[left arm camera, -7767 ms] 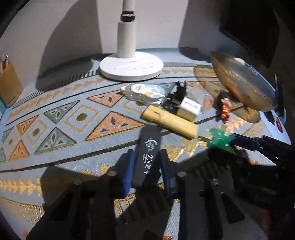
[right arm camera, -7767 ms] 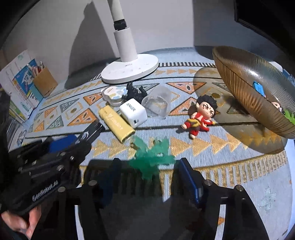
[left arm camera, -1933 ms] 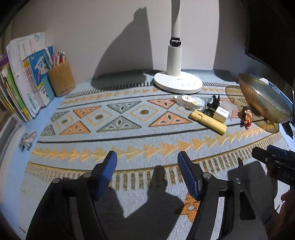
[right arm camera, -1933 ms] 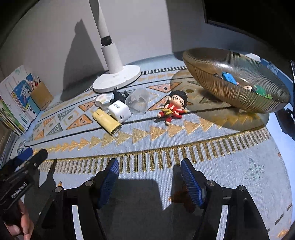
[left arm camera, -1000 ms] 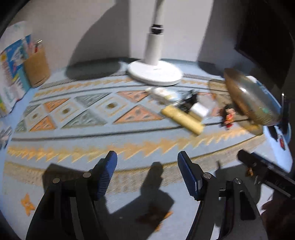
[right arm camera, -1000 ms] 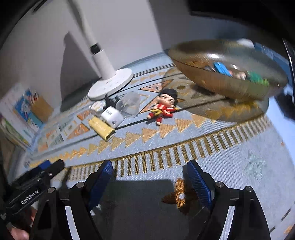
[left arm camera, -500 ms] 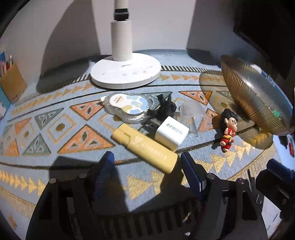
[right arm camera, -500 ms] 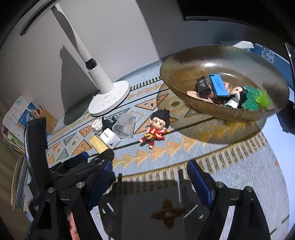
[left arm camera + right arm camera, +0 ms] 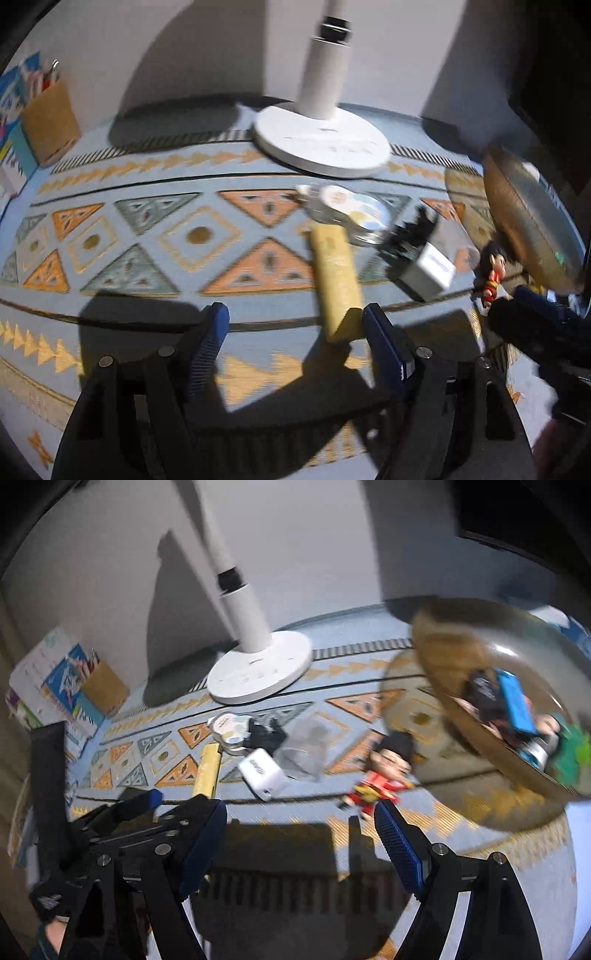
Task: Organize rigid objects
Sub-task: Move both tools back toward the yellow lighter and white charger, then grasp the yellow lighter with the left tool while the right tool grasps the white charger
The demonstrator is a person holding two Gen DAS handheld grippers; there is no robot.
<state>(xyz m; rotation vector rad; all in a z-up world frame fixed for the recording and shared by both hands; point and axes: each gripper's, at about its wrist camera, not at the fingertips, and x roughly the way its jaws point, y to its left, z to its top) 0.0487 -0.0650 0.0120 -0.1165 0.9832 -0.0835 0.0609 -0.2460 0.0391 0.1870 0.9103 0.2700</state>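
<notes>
Now the left tongs (image 9: 295,334) stand open over the patterned tabletop (image 9: 147,236), the yellow stick's (image 9: 334,282) near end just inside their right pad. Right tongs (image 9: 301,829), just closing, gape empty, the toy figure (image 9: 384,775) just ahead.

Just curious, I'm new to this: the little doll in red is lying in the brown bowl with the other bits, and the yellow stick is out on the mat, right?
Not quite. The doll in red lies on the patterned mat beside the brown bowl, not in it, as the right wrist view shows. The yellow stick is out on the mat, as you said.
</notes>
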